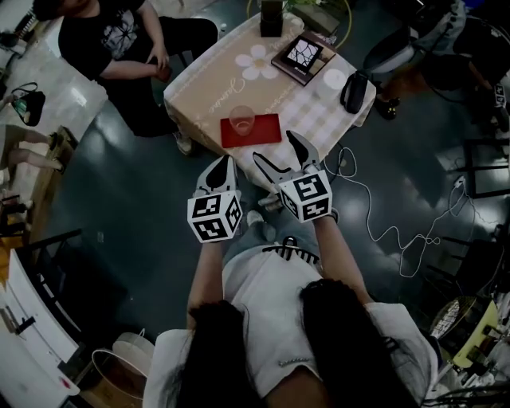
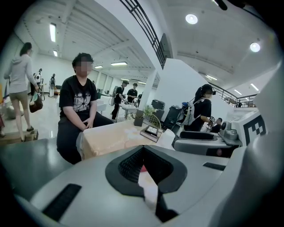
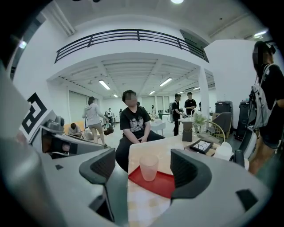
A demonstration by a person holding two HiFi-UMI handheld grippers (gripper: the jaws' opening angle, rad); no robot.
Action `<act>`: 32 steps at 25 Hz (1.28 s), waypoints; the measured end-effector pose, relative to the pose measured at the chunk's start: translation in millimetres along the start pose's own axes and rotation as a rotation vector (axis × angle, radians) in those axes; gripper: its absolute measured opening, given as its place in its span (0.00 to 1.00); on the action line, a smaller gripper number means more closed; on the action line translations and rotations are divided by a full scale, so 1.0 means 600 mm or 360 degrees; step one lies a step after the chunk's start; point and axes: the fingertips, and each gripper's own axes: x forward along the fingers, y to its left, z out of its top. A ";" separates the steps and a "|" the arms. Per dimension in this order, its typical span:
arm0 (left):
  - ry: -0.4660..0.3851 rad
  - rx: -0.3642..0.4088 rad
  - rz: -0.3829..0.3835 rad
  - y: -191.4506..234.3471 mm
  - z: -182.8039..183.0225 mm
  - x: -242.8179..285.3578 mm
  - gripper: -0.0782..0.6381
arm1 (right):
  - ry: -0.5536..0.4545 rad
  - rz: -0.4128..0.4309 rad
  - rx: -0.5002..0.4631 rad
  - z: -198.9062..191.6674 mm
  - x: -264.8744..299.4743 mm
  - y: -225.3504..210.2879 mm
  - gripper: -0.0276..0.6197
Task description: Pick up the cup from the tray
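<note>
A clear pinkish cup [image 1: 241,119] stands upright on the far-left part of a red tray [image 1: 263,131], which lies at the near edge of the beige-clothed table [image 1: 215,88]. In the right gripper view the cup [image 3: 149,166] and tray [image 3: 159,184] sit straight ahead, beyond the jaws. My right gripper [image 1: 276,147] hovers just short of the table edge, open, with nothing between its fingers. My left gripper [image 1: 225,164] hangs beside it to the left, below the table corner, with its fingers together and empty. Its own view shows the pads [image 2: 133,166] meeting.
On the far half of the table lie a black-framed picture [image 1: 299,56], a dark box [image 1: 271,17], a white cup [image 1: 333,79] and a black pouch [image 1: 355,90]. A seated person [image 1: 119,40] is at the table's left side. A white cable [image 1: 382,227] trails on the floor.
</note>
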 end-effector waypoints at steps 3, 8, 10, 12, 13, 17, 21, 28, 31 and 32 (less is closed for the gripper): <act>0.0001 -0.0008 0.0020 0.013 0.007 0.013 0.12 | 0.0010 0.0014 0.0003 -0.001 0.026 -0.002 0.62; 0.0007 -0.0035 0.0079 0.036 0.016 0.040 0.12 | 0.0077 0.0079 -0.0035 -0.013 0.074 -0.005 0.63; 0.0022 -0.0051 0.0095 0.043 0.013 0.052 0.12 | 0.0109 0.0102 -0.0034 -0.023 0.092 -0.009 0.64; 0.0045 -0.0069 0.0112 0.048 0.008 0.063 0.12 | 0.0144 0.0124 -0.0030 -0.032 0.109 -0.012 0.64; 0.0056 -0.0078 0.0122 0.052 0.006 0.068 0.12 | 0.0160 0.0137 -0.0032 -0.036 0.118 -0.012 0.64; 0.0080 -0.0105 0.0166 0.068 0.008 0.099 0.12 | 0.0195 0.0174 -0.0072 -0.041 0.161 -0.025 0.64; 0.0107 -0.0159 0.0241 0.091 0.003 0.117 0.12 | 0.0252 0.0254 -0.0122 -0.057 0.199 -0.027 0.65; 0.0136 -0.0222 0.0311 0.116 -0.002 0.156 0.12 | 0.0361 0.0369 -0.0094 -0.094 0.257 -0.027 0.66; 0.0152 -0.0216 0.0326 0.122 -0.003 0.168 0.12 | 0.0397 0.0417 -0.0130 -0.105 0.279 -0.021 0.66; 0.0153 -0.0220 0.0333 0.124 -0.004 0.171 0.12 | 0.0406 0.0425 -0.0148 -0.110 0.284 -0.019 0.66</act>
